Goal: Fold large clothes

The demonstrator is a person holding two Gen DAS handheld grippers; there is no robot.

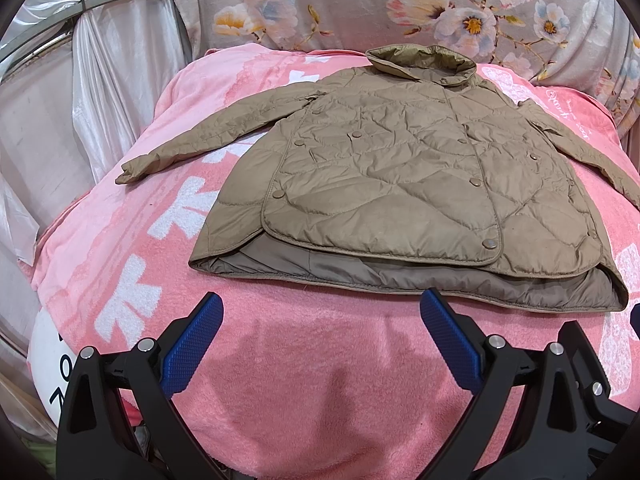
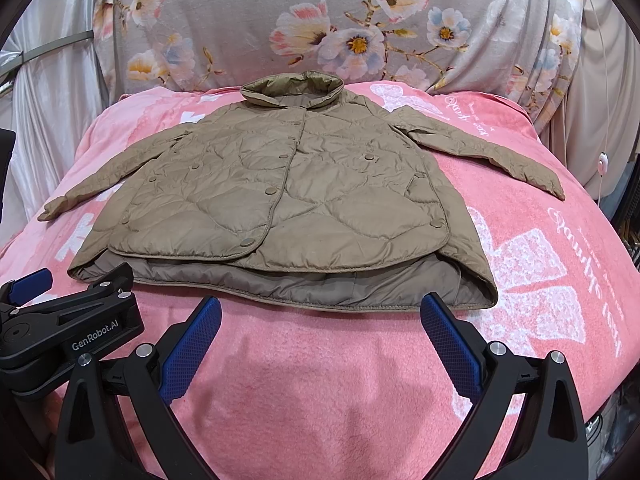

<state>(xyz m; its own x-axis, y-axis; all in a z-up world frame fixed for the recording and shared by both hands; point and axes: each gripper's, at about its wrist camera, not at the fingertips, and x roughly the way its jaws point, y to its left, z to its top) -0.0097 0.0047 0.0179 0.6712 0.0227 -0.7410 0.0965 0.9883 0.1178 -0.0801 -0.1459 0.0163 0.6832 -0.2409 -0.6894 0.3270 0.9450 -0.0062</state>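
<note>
A tan quilted jacket (image 1: 400, 168) (image 2: 280, 200) lies flat and face up on a pink blanket (image 1: 300, 380), collar at the far end, hem nearest me. Both sleeves are spread out: one sleeve (image 1: 188, 136) reaches left, the other sleeve (image 2: 492, 156) reaches right. My left gripper (image 1: 322, 304) hovers open just short of the hem, nothing between its blue pads. My right gripper (image 2: 320, 308) is open too, near the hem's middle, empty. The left gripper's body (image 2: 68, 320) shows at the left of the right wrist view.
A grey floral cloth (image 2: 360, 20) hangs behind the bed. White satin fabric (image 1: 100, 100) drapes on the left. The pink blanket (image 2: 560, 260) slopes away at both sides. A white cord with a switch (image 2: 601, 162) hangs at the right.
</note>
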